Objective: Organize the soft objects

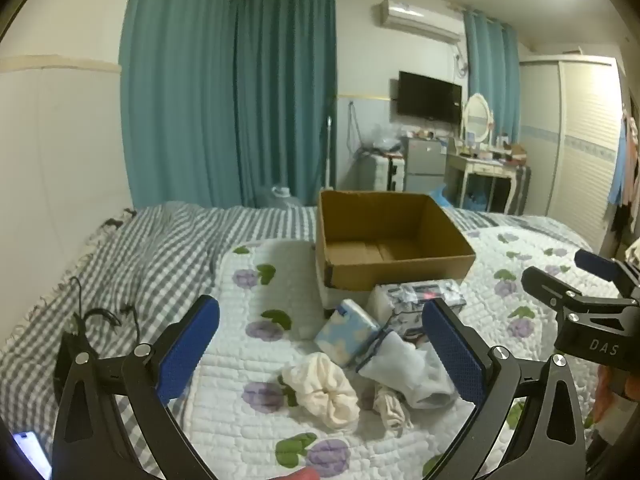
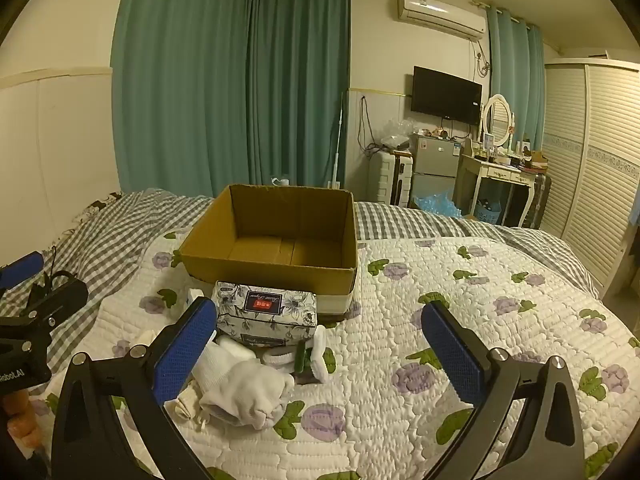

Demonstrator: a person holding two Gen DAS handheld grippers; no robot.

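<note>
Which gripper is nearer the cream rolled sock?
Left. The left gripper hangs open right over the cream rolled sock; the right gripper, also open, sits off to the sock's right.

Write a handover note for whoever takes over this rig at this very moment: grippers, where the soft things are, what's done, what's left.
Left gripper: open, holding nothing, raised over the pile.
Right gripper: open, holding nothing, above the quilt.
Cardboard box: on the bed, open, nothing visible inside.
In front of the box: floral tissue pack, blue cloud-print pack, cream scrunched cloth, white sock, grey sock, small beige piece.
Done: nothing packed yet.
Left: presumably move the soft items into the box.
</note>
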